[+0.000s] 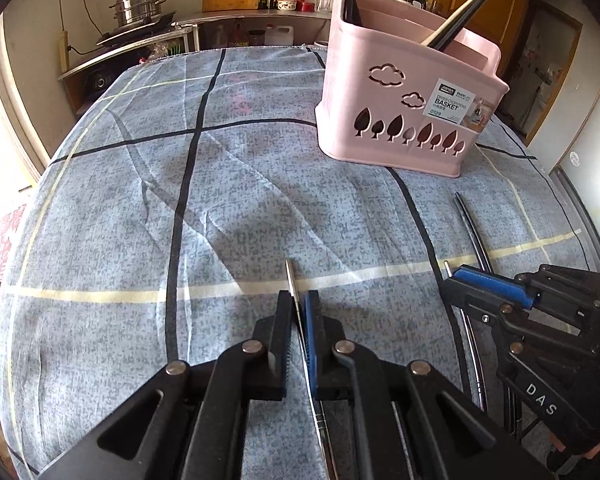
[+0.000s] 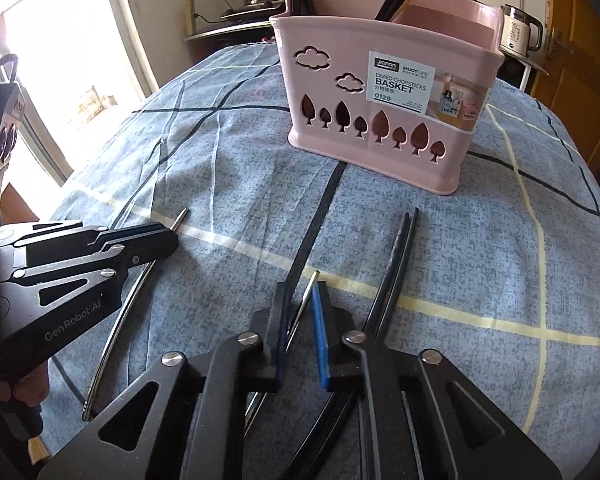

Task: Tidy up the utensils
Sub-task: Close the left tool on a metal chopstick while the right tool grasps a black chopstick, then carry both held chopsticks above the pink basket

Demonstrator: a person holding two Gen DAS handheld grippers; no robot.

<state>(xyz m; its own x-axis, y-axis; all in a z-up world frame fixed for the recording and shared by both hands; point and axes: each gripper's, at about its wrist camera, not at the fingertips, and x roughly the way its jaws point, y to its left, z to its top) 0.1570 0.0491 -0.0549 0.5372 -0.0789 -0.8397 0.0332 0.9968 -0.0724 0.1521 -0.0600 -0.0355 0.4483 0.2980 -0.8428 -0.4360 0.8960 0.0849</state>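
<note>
1. Gripping a thin metal chopstick (image 1: 296, 304), the left tool (image 1: 299, 304) has its jaws closed on the shaft, tip poking forward, the rest running back under the tool.
2. The right tool (image 2: 300, 316) is nearly shut around a second metal chopstick (image 2: 309, 294); the shaft sits between the pads, but I cannot tell whether both pads press on it.
3. A pair of black chopsticks (image 2: 400, 256) lies loose on the cloth just right of the right tool, pointing toward the basket.
4. The pink basket (image 2: 380, 120) stands upright further back on the bench (image 1: 140, 200), several dark chopsticks already leaning in its compartments.
5. Step in hand, as I judge it: picking up the metal pair, one stick per tool. Next move calls for lifting both, tipping them upright and dropping them into a compartment; thin, slick shafts may pivot.
6. Readable: basket label "DIVIED CHOPSTICKS BASKET", "ENJOY LIFE", "0129"; left tool "GenRobot.AI"; right tool "DAS".
</note>
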